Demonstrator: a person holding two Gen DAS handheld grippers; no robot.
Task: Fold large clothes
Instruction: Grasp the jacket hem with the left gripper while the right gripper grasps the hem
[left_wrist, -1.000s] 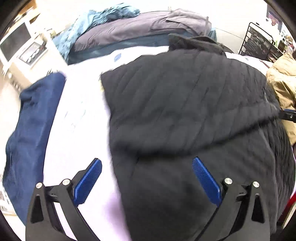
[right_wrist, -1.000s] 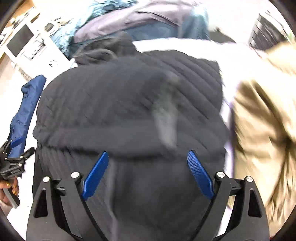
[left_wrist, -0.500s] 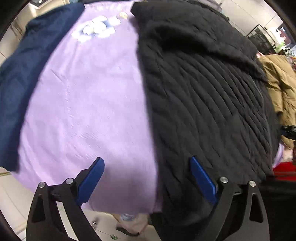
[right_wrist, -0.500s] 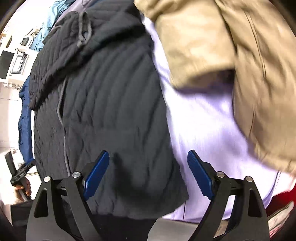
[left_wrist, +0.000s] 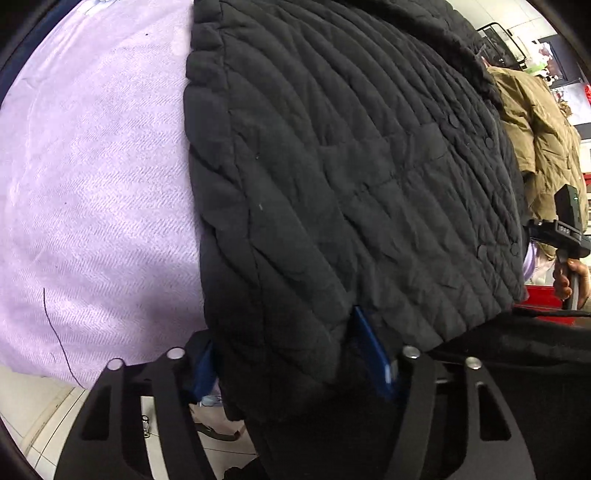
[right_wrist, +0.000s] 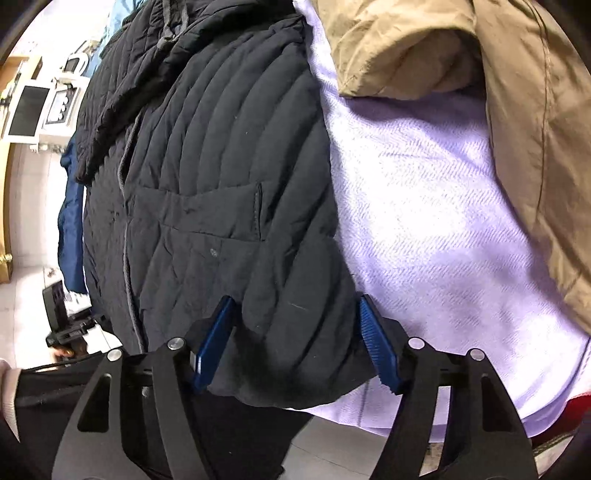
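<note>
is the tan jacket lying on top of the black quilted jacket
No, in the right wrist view the tan jacket lies beside the black quilted jacket, with lilac sheet between them.

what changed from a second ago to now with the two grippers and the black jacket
Both grippers came down from over the middle of the black quilted jacket to its near hem. The left gripper now straddles one hem corner and the right gripper the other, and both sets of jaws are closing on the fabric between them. The jacket itself stayed spread on the lilac sheet, with the tan coat beside it.
</note>
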